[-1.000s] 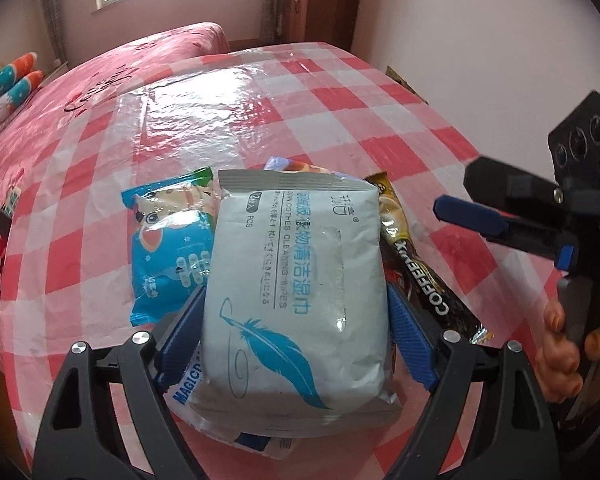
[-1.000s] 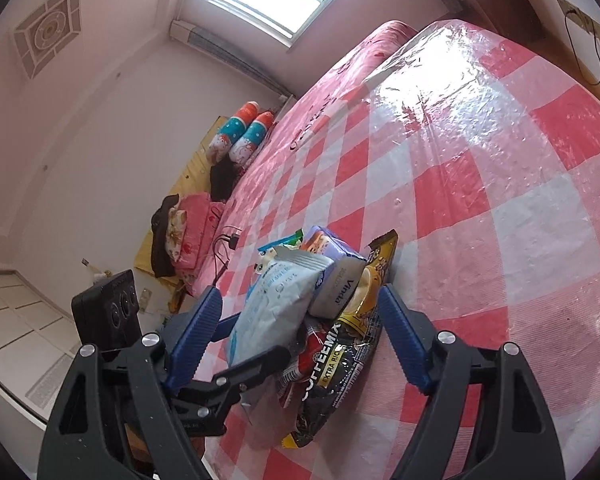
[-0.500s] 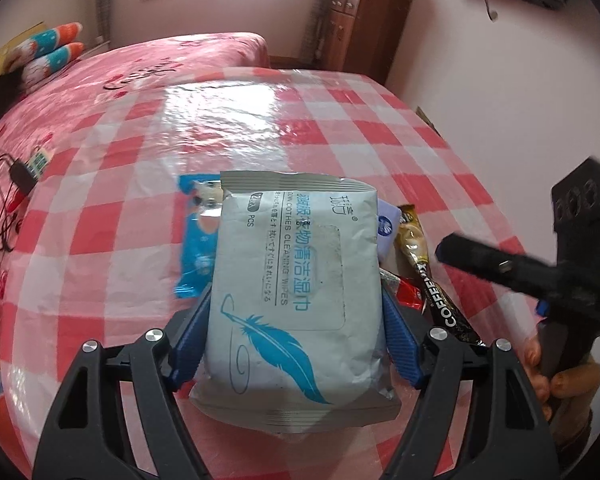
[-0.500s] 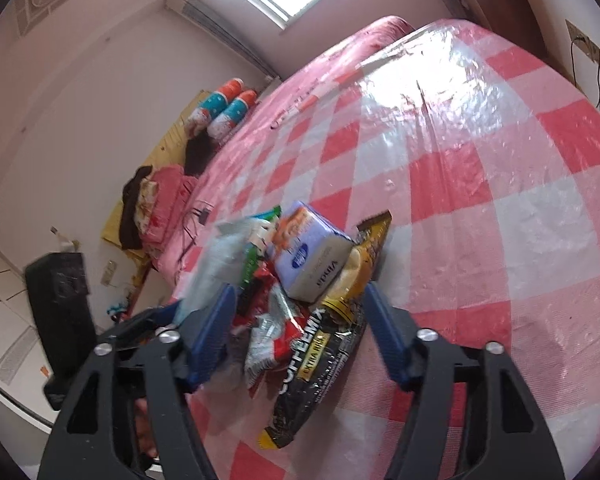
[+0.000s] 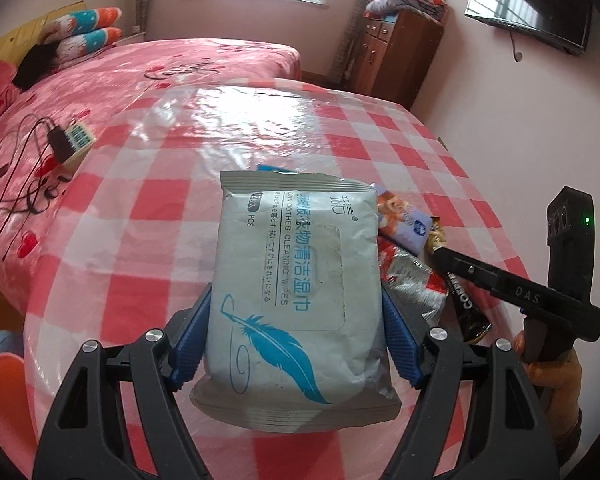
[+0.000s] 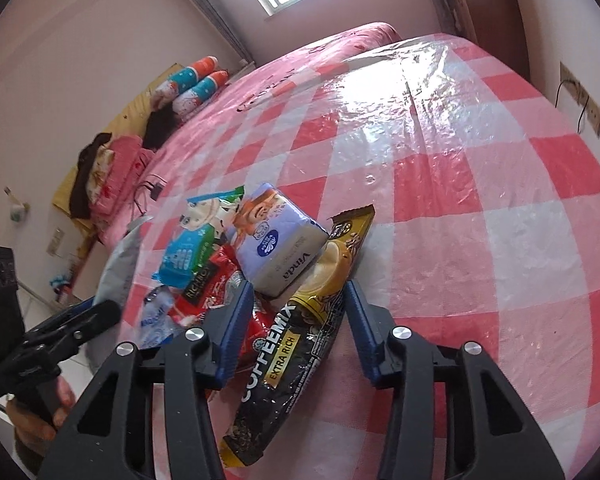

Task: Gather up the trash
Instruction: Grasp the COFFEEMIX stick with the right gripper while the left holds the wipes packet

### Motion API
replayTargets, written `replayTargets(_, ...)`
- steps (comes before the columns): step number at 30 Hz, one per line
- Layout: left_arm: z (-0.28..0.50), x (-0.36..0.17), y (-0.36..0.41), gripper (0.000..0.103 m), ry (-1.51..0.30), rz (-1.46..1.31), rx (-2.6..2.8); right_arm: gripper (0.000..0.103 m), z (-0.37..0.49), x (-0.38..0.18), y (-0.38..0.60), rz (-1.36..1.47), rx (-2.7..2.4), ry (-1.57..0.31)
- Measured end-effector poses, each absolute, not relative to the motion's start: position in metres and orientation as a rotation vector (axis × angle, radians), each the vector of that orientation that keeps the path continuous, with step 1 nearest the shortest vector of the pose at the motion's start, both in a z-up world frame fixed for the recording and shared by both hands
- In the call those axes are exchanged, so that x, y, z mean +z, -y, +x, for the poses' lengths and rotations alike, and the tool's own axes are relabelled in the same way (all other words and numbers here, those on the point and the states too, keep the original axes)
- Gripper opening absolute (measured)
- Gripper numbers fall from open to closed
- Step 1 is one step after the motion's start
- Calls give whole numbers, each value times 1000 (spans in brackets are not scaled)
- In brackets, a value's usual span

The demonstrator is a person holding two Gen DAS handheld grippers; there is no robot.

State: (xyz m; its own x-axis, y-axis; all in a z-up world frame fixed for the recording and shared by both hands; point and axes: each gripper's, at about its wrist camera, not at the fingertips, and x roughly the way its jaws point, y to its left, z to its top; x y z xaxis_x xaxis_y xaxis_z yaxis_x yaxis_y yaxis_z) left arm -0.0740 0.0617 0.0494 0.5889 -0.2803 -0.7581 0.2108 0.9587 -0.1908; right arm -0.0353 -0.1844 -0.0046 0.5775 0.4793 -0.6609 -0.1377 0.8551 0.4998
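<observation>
Wipes pack (image 5: 296, 292) sits pinched in left gripper (image 5: 296, 344), lifted above checked table (image 5: 148, 208); right gripper (image 6: 296, 328) is closing around coffee sachet (image 6: 288, 344), pads not yet pressing; tissue pack (image 6: 278, 248) and remaining wrappers await collection.

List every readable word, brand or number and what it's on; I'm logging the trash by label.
"OPEN", "CLOTHES CLEANING WIPES", "PCS": wipes pack; its Chinese and Japanese lines I leave unquoted.
"COFFEEMIX EXTRA RICH": black coffee sachet.
"Vinda": tissue pack.
"RICH": red wrapper, remainder unreadable.
"DAS": right gripper.
Blue snack packet: too blurred.
</observation>
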Motion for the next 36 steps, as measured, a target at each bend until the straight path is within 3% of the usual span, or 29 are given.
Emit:
replayTargets(5, -84, 45, -78, 77, -904, -103, -266, 37, -34, -4, 176, 328, 324, -893)
replayTargets(28, -121, 35, -137, 77, -908, -212, -247, 34, -41, 3, 162, 158, 269, -939)
replayTargets(33, -125, 32, -144, 77, -911, -224, -257, 42, -47, 7, 161, 119, 213, -956)
replayTargets(36, -125, 29, -148, 77, -913, -234, -259, 42, -47, 7, 157, 102, 199, -948)
